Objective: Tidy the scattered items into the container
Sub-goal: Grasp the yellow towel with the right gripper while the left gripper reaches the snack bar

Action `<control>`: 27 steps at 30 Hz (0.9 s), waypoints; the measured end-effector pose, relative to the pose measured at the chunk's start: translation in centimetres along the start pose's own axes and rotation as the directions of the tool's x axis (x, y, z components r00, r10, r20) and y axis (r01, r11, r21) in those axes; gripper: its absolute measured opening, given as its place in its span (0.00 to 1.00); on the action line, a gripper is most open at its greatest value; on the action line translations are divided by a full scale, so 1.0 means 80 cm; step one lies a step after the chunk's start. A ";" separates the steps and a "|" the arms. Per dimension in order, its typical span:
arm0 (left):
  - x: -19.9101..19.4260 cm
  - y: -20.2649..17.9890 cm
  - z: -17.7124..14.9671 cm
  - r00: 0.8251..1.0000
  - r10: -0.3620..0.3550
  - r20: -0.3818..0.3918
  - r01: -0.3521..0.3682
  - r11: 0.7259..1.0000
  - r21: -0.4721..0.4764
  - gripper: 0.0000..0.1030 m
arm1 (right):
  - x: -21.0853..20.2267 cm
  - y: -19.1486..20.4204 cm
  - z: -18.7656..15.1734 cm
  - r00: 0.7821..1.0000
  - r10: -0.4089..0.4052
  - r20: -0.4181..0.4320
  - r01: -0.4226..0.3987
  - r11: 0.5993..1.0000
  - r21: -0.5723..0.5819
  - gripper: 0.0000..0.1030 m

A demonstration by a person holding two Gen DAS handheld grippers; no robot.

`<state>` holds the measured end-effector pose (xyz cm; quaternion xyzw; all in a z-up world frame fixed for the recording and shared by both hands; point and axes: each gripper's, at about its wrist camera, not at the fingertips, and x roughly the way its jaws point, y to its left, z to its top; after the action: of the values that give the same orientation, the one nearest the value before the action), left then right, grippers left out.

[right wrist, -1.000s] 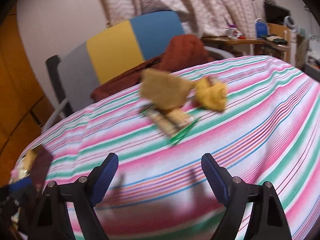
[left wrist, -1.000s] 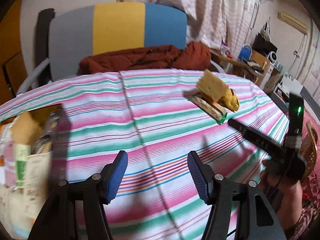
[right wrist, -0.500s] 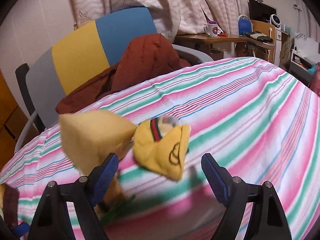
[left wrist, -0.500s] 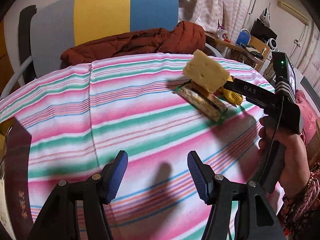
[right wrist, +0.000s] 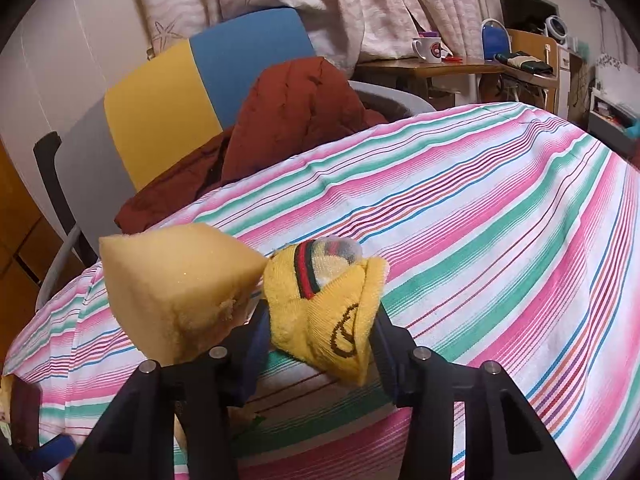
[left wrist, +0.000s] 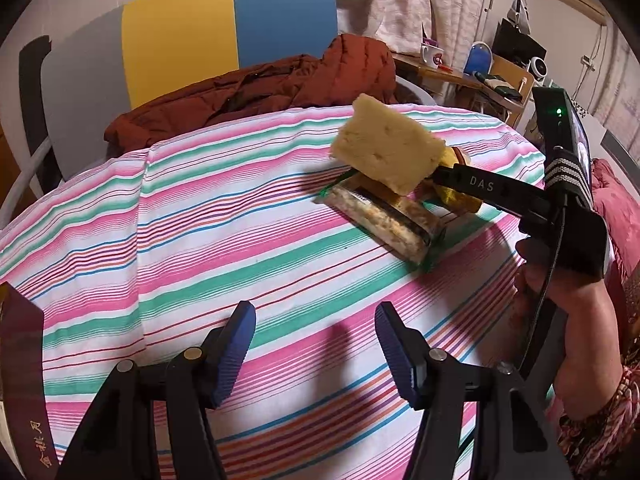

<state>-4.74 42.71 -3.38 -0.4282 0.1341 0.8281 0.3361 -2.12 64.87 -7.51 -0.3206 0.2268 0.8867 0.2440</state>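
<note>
- The right tool (right wrist: 320, 344) is closing in on the yellow sock (right wrist: 326, 312); its jaws have just been narrowing, and both blue pads are now pressing the sock's two sides.
- The yellow sock is sitting bunched on the striped desk (right wrist: 480, 216), with a red-and-green band showing at its 12 o'clock edge.
- A yellow sponge (right wrist: 176, 284) is standing tilted just beside the sock, at its 9 o'clock in the right wrist view, touching it at one corner.
- In the left wrist view, the sponge (left wrist: 386, 148) is leaning on a snack packet (left wrist: 384, 216) with green edging, which is lying flat on the desk (left wrist: 240, 240).
- The left tool (left wrist: 316, 340) is hovering over bare striped cloth with its jaws apart and nothing between them; the packet is lying at its 1 o'clock, well apart.
- A person's hand (left wrist: 560, 300) is gripping the right tool's handle at 3 o'clock in the left wrist view.
- A dark red box (left wrist: 20, 368) is showing at the 8 o'clock edge.
</note>
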 end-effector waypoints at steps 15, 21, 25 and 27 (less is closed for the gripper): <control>0.036 -0.033 0.032 0.998 -0.039 -0.046 0.036 0.997 -0.067 0.61 | -0.045 -0.015 -0.029 0.998 -0.059 0.014 0.059 0.997 -0.056 0.42; 0.062 -0.055 0.064 0.994 -0.070 -0.084 0.061 0.992 -0.114 0.62 | -0.054 -0.039 -0.038 0.996 -0.081 0.034 0.079 0.996 0.039 0.42; 0.079 -0.066 0.084 0.992 -0.082 -0.095 0.067 0.987 -0.145 0.64 | -0.054 -0.041 -0.040 0.995 -0.088 0.041 0.086 0.995 0.049 0.42; 0.092 -0.073 0.092 0.992 -0.057 -0.109 0.041 0.989 -0.144 0.65 | -0.053 -0.043 -0.041 0.995 -0.089 0.043 0.087 0.995 0.054 0.42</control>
<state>-8.38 53.99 -4.46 -0.5005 0.0832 0.8014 0.3167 4.24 64.49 -7.70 -0.3035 0.2300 0.8759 0.2962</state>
